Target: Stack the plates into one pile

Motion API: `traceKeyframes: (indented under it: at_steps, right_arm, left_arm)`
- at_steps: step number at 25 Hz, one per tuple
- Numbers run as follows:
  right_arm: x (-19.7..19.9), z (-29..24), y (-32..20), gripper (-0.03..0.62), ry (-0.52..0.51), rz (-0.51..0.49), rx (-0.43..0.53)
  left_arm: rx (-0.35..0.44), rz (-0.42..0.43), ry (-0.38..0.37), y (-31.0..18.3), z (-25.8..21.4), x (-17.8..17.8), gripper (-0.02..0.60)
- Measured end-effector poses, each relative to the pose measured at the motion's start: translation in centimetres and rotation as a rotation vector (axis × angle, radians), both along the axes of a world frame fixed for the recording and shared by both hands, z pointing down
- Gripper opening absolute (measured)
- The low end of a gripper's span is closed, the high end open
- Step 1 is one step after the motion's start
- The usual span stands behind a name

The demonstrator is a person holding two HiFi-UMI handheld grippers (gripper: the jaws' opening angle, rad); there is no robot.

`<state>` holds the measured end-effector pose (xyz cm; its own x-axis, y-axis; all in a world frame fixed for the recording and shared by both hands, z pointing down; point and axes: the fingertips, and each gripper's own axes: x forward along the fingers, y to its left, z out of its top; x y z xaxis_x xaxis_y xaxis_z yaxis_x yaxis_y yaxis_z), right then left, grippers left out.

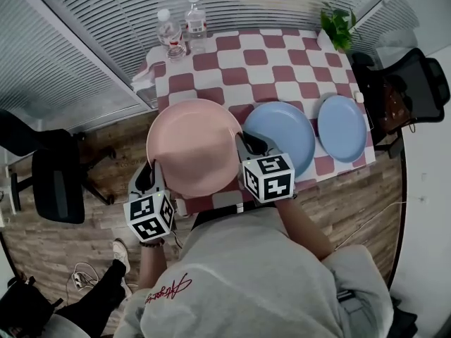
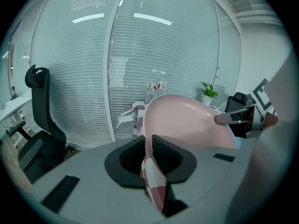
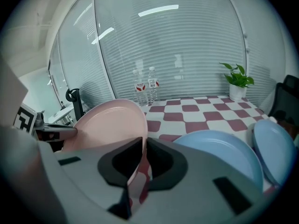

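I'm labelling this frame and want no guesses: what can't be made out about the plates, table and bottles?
Head view: the tablecloth under the pink plate is hidden by that plate, so the gap between them is unclear.
Left gripper view: the near blue plate is almost wholly hidden behind the pink plate.
Right gripper view: the far blue plate is cut off by the picture's edge.
All views: labels on the bottles are too small to read.

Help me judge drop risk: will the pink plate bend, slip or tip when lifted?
Likely stiff: the pink plate shows no sag, pinched at opposite rims by left gripper and right gripper. Its smooth sheen hints it could slip.
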<state>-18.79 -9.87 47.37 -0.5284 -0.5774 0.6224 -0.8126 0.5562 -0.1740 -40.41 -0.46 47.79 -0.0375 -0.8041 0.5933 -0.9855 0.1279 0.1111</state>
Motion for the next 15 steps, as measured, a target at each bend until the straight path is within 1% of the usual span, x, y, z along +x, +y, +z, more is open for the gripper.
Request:
traceKeyframes:
  at_steps: [5, 15]
  right_arm:
    - [1.9, -0.7, -0.3, 0.037, -0.01, 0.026, 0.006]
    - [7.3, -0.7, -1.0, 0.037, -0.015, 0.075, -0.003]
  left_arm:
    - [0.009, 0.03, -0.005, -1.1, -0.7, 1.6, 0.057]
    - [-0.005, 0.088, -0.004, -3.0, -0.9, 6.6, 0.055]
